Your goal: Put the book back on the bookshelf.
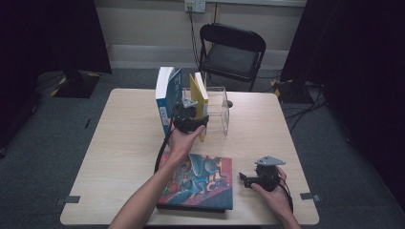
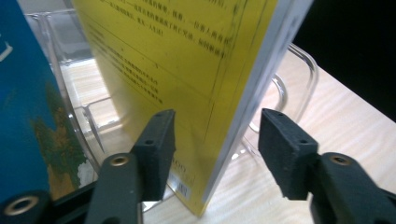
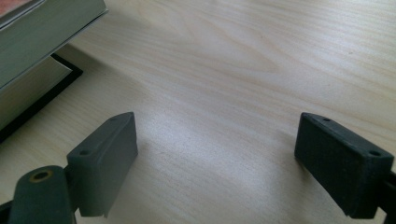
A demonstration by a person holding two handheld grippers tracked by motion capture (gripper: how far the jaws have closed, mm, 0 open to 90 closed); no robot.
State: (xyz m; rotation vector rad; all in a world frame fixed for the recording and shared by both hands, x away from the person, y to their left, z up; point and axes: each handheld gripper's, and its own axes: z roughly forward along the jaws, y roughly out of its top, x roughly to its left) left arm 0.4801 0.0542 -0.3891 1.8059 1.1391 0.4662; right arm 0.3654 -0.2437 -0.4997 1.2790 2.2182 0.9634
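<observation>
At the far middle of the desk [image 1: 119,138], inside a clear acrylic rack [image 1: 219,112]: a yellow book [image 1: 199,95] standing upright with a slight tilt, just beside a taller blue book [image 1: 166,98] to its left. Left gripper [image 1: 189,117] raised to the yellow book's near edge, jaws apart and straddling that edge, one on the cover side and one on the page side, not pressed shut on it; whether the cover-side pad touches cannot be told. In the left gripper view, yellow book [image 2: 187,84] between the pads, blue book [image 2: 28,121] at the left, clear rack [image 2: 294,88] behind. Near the front right of the desk, right gripper [image 1: 246,180] low over bare wood, jaws wide and holding nothing, just beside a colourful picture book [image 1: 200,183] lying flat on a thinner black-edged one.
</observation>
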